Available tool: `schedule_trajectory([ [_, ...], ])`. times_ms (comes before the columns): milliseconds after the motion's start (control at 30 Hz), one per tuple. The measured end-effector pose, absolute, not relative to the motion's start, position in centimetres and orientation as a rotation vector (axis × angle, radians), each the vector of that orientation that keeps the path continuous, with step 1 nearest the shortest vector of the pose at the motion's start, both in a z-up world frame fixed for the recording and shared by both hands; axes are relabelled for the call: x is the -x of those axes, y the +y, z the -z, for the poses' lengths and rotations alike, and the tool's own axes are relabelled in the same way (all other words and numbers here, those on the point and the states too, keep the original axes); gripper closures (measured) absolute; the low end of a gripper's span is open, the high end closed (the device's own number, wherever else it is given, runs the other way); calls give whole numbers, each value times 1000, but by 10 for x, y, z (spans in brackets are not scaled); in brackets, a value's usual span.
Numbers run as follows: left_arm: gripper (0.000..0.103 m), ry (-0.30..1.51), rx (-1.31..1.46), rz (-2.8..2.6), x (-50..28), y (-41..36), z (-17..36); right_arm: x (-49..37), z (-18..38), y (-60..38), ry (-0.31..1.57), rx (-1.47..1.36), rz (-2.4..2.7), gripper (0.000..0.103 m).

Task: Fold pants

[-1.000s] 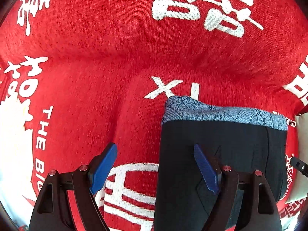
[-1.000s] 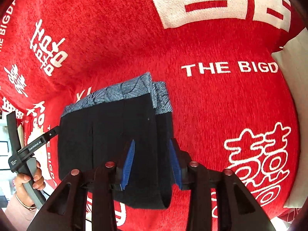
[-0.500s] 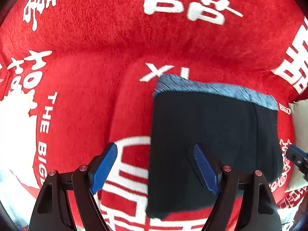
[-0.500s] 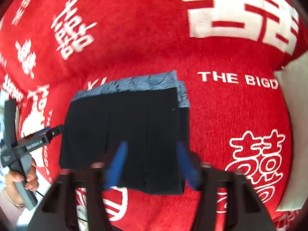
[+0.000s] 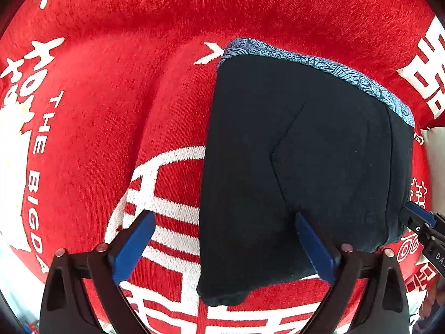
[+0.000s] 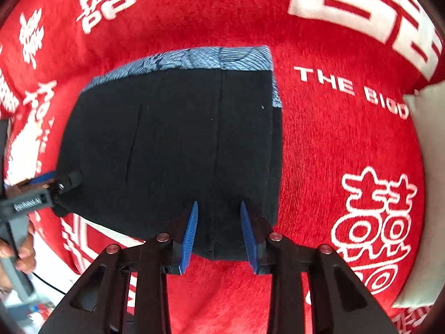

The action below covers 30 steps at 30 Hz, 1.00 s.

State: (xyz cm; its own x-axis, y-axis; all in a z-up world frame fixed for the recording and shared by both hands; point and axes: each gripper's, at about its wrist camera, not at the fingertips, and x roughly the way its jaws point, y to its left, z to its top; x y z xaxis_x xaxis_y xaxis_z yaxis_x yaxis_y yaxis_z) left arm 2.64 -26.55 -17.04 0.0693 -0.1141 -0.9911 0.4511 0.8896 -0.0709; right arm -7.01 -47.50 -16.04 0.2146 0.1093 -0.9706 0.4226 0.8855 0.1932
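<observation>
a: where are the pants?

b: the folded black pants (image 5: 300,161) lie flat on the red blanket (image 5: 139,83), filling the centre and right of the left wrist view. the blue patterned waistband (image 5: 319,64) runs along their upper edge. in the right wrist view the same pants (image 6: 172,150) sit centre-left, waistband (image 6: 189,58) again at the top.

a: and the left gripper?

b: the left gripper (image 5: 222,239) is at the bottom of its frame, jaws opening and already very wide. one blue finger (image 5: 133,247) is over bare blanket, the other over the pants' lower part; the pads press on nothing, so it holds nothing.

a: the right one?

b: the right gripper (image 6: 219,233) is at the bottom centre of its view, jaws parted a moderate way, over the pants' lower hem. whether cloth is pinched between the pads, i cannot tell.

a: anything else around?

b: white lettering on the blanket ("the big..." is readable), a pale pillow (image 6: 428,194) at the right edge, and a person's hand (image 6: 16,253) at lower left holding the left gripper's handle.
</observation>
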Motion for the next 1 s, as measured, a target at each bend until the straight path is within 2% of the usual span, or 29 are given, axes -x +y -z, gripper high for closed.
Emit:
schedule_trajectory([
  [233, 1, 1448, -291, 450, -29, -267, 168, 75, 157, -492, 1336, -546, 202, 59],
  [367, 1, 1441, -327, 457, -31, -271, 163, 77, 155, -497, 1343, -555, 207, 46],
  [467, 1, 1459, -270, 482, -38, -270, 153, 84, 151, -505, 1335, -599, 205, 45],
  [600, 1, 1456, -184, 531, -57, -267, 144, 90, 143, -527, 1271, -692, 206, 37],
  [767, 1, 1504, -145, 643, -82, -270, 156, 94, 154, -564, 1193, -830, 150, 34],
  [1000, 1, 1605, -85, 784, -106, -276, 186, 87, 204, -592, 1161, -1070, -35, 34],
])
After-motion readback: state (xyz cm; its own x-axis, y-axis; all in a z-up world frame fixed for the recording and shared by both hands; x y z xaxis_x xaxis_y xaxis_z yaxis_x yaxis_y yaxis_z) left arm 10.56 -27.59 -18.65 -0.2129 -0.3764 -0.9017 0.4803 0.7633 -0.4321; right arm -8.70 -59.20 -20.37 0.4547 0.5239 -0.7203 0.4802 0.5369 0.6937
